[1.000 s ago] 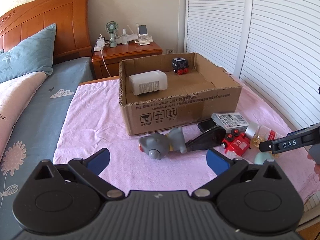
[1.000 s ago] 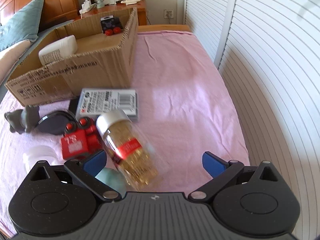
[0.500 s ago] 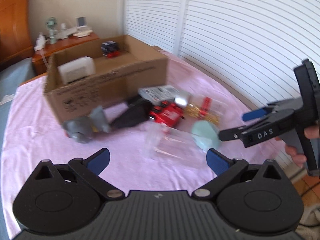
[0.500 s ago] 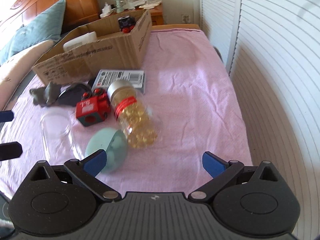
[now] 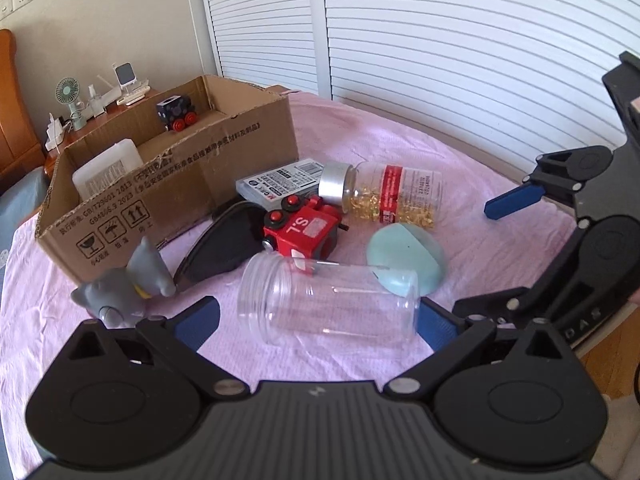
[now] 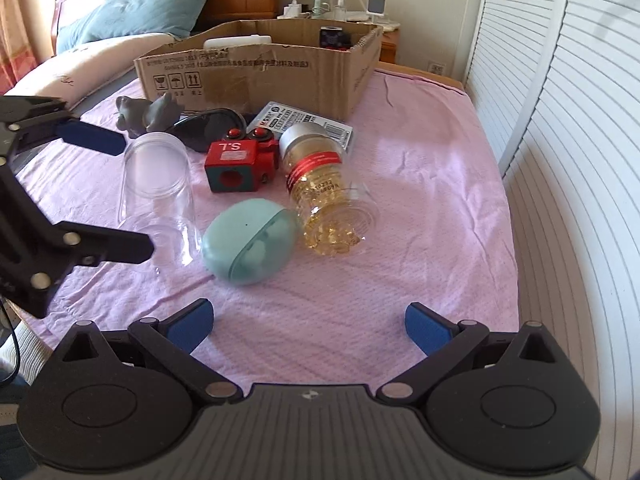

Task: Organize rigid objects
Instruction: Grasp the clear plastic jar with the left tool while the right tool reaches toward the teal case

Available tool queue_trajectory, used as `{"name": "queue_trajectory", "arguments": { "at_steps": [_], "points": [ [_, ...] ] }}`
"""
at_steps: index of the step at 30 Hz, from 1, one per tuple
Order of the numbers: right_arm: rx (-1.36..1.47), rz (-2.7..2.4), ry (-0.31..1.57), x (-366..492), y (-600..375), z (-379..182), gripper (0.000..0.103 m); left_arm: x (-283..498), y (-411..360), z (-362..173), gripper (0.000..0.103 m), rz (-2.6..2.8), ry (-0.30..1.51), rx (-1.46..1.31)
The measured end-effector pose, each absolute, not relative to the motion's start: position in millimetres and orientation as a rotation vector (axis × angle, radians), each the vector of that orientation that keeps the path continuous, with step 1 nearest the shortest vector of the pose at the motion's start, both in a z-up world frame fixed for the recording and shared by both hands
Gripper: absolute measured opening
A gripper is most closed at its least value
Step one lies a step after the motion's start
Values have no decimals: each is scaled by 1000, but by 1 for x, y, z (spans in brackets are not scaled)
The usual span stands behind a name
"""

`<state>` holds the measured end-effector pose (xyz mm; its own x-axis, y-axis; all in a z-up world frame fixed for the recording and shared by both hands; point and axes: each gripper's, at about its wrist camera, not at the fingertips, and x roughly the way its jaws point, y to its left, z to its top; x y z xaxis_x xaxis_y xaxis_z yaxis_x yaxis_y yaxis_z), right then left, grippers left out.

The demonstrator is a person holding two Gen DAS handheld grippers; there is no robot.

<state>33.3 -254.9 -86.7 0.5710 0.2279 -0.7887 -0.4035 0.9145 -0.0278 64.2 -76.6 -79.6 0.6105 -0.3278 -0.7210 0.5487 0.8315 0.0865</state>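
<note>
A clear lidless jar (image 5: pixel 328 300) (image 6: pixel 156 176) lies on its side on the pink cloth. My left gripper (image 5: pixel 316 324) (image 6: pixel 136 196) is open, with one finger at each end of the jar. Behind the jar lie a teal oval case (image 5: pixel 406 258) (image 6: pixel 250 252), a red toy block (image 5: pixel 306 230) (image 6: pixel 240 160) and a capsule bottle (image 5: pixel 384 196) (image 6: pixel 324 196). My right gripper (image 6: pixel 308 326) (image 5: pixel 500 256) is open over bare cloth, short of the teal case. The cardboard box (image 5: pixel 180 184) (image 6: pixel 260 76) holds a white container (image 5: pixel 108 168) and a black toy (image 5: pixel 176 112).
A grey elephant toy (image 5: pixel 124 284), a black glasses case (image 5: pixel 224 244) and a flat grey packet (image 5: pixel 280 180) lie in front of the box. Louvred doors (image 6: pixel 560 160) run along the right. A bed with pillows (image 6: pixel 132 12) and a nightstand stand beyond the box.
My left gripper has swung right and come down until its fingers straddle the clear jar. The right gripper has drawn back from the capsule bottle, staying open.
</note>
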Motion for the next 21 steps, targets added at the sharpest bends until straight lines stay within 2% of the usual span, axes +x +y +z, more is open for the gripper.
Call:
{"name": "queue_trajectory", "arguments": {
  "at_steps": [4,21],
  "points": [
    [-224,403,876,31,-253,-87,103,73,-77,-83,90,-525,775,291],
    [-259,620,903,31,-186,-85,103,67,-13,-79,90,-347,798,191]
  ]
}}
